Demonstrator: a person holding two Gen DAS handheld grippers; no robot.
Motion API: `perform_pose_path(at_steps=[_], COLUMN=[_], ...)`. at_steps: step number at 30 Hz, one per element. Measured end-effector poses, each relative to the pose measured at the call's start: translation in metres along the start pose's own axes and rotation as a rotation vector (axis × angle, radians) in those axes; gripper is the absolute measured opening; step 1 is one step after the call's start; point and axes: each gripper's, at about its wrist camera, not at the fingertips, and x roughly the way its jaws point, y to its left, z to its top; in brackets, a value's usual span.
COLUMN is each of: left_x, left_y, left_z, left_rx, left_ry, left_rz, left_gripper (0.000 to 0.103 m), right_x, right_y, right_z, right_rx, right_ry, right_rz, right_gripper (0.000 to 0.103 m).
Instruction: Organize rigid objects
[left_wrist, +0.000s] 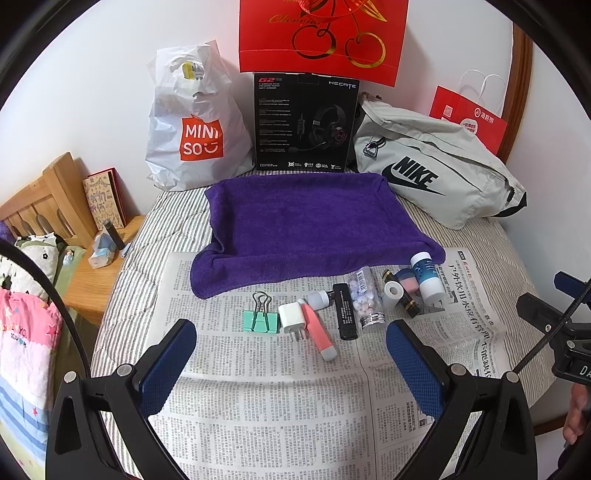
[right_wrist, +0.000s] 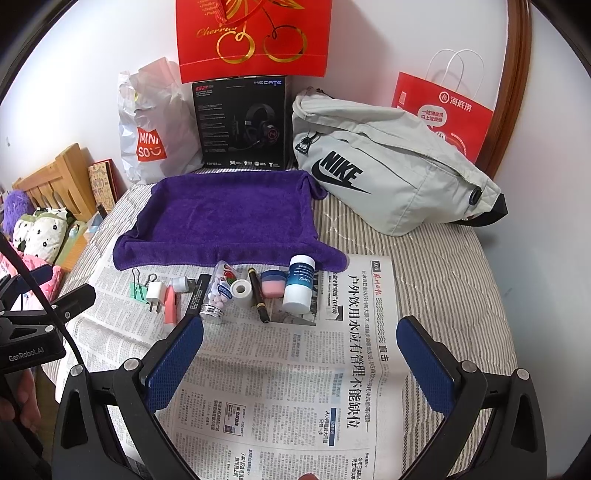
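A row of small objects lies on a newspaper (left_wrist: 280, 398) in front of a purple towel (left_wrist: 306, 221): a green binder clip (left_wrist: 260, 319), a white charger plug (left_wrist: 291, 317), a pink tube (left_wrist: 319, 332), a black stick (left_wrist: 345, 312), a clear bottle of beads (left_wrist: 365, 297), a white tape roll (right_wrist: 241, 290), a black-and-gold pen (right_wrist: 258, 295), a pink jar (right_wrist: 272, 283) and a white-and-blue bottle (right_wrist: 300, 284). My left gripper (left_wrist: 291, 334) hovers open just short of the plug and tube. Over bare newspaper, nearer than the pen and bottle, my right gripper (right_wrist: 300, 332) is open and holds nothing.
Behind the towel stand a white Miniso bag (left_wrist: 195, 122), a black headset box (left_wrist: 304, 122), a grey Nike bag (left_wrist: 436, 173) and red paper bags (left_wrist: 321, 37). A wooden nightstand (left_wrist: 99, 280) and headboard sit left. The striped bedcover (right_wrist: 450, 295) extends right of the newspaper.
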Motion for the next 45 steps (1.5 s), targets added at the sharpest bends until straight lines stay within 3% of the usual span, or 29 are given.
perform_pose_path(at_steps=[31,39,45], left_x=[-0.001,0.017,0.054], left_y=[0.002,0.014,0.026], left_z=[0.001,0.000,-0.008], left_rx=[0.006,0.001,-0.016], left_ry=[0.001,0.024,0.073], left_rz=[0.005,0.013,0.048], left_gripper=[0.103,0.103,0.103], right_x=[0.002,0.010,0.024], right_y=[-0.003,-0.009,-0.012], right_z=[0.001,0.000,-0.004], right_rx=[0.000,0.025,0.027], right_ry=[0.000,0.025,0.052], right_rz=[-0.006,0.036,0.036], right_gripper=[0.103,0.103,0.103])
